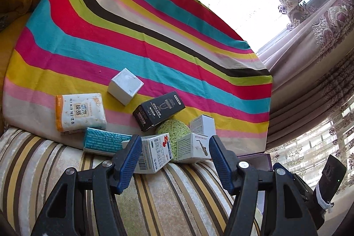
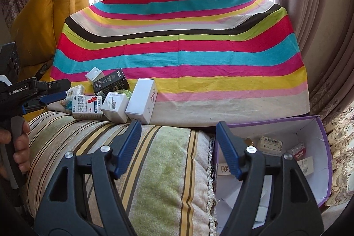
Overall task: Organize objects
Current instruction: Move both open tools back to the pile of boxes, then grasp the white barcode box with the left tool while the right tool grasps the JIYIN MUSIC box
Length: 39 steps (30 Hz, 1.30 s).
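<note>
Small boxes lie in a cluster on the striped cloth (image 1: pixel 132 37) at the cushion edge: a medicine box (image 1: pixel 154 153), a saxophone box (image 1: pixel 194 148), a white cube (image 1: pixel 125 86), a black box (image 1: pixel 158 111), a tissue pack (image 1: pixel 80 112), a teal pack (image 1: pixel 104 141) and a green sponge (image 1: pixel 172 132). My left gripper (image 1: pixel 174 147) is open, its jaws either side of the medicine and saxophone boxes. My right gripper (image 2: pixel 178 136) is open and empty above the cushion, beside the purple box (image 2: pixel 320 125). The medicine box (image 2: pixel 87 107), the saxophone box (image 2: pixel 116 106) and a tall white box (image 2: pixel 142 101) also show in the right wrist view.
The purple box holds several small packs, one of them a pale pack (image 2: pixel 271 144). A striped cushion (image 2: pixel 154 169) lies in front. A yellow sofa back (image 2: pixel 44 14) is at the left, curtains (image 2: pixel 320 25) at the right. The left gripper (image 2: pixel 55 97) shows at the left edge.
</note>
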### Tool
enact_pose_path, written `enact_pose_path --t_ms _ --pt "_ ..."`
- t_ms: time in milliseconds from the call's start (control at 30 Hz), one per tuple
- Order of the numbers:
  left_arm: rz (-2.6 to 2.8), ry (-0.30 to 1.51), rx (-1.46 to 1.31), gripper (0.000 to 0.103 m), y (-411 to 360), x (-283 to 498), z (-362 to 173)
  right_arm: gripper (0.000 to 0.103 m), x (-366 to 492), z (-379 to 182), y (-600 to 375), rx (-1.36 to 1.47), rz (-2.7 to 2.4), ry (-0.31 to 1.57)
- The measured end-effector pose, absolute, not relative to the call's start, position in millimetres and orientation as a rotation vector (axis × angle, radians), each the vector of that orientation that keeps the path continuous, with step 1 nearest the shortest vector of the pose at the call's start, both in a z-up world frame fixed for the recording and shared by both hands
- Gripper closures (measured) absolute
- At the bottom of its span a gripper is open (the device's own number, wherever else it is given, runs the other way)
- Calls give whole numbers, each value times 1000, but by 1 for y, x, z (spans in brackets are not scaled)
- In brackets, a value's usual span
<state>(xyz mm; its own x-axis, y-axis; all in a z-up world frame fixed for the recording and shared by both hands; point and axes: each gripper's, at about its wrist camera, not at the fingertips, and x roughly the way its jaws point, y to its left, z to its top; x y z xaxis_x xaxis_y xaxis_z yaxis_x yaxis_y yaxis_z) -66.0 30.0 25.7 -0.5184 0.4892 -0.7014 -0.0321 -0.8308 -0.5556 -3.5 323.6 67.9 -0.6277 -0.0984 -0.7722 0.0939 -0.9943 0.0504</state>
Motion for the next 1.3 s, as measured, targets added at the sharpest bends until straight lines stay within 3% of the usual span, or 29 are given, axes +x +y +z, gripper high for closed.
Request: enact_pose_path --t_ms 767,1167,1300 --pt "2202 -911 -1537 39 5 -82 -22 29 -45 39 214 1368 -2516 233" --pt "2151 -888 -1581 39 11 -86 -31 29 -67 19 201 1445 -2470 238" --pt "2140 -876 -1580 39 14 -88 -33 35 -74 14 201 1468 -2466 222"
